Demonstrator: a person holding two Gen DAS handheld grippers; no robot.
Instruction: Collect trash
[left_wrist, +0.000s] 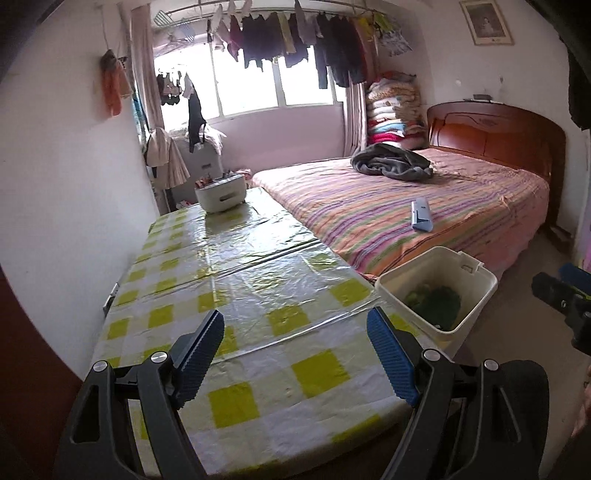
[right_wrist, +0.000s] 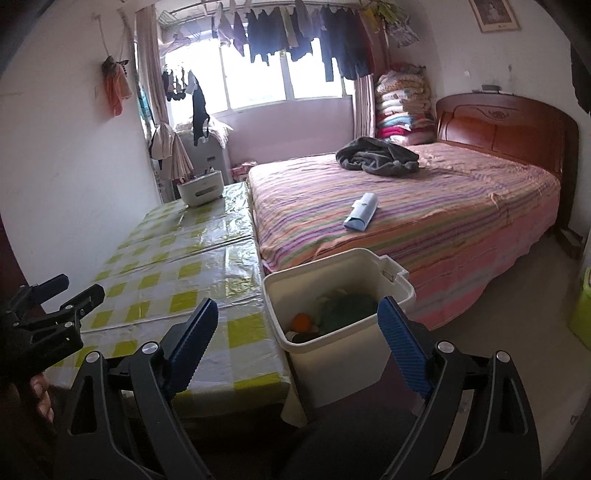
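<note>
Bedroom: bin beyond right hand-held gripper

1. The desk wears a glossy, wrinkled plastic cover in a yellow-and-white check.
2. The bin looks like smooth, matt cream plastic.
3. The left tool and the right tool have matt black frames, ribbed blue pads and shiny metal rivets.
4. The bed carries striped cloth; its headboard is polished reddish wood.
</note>
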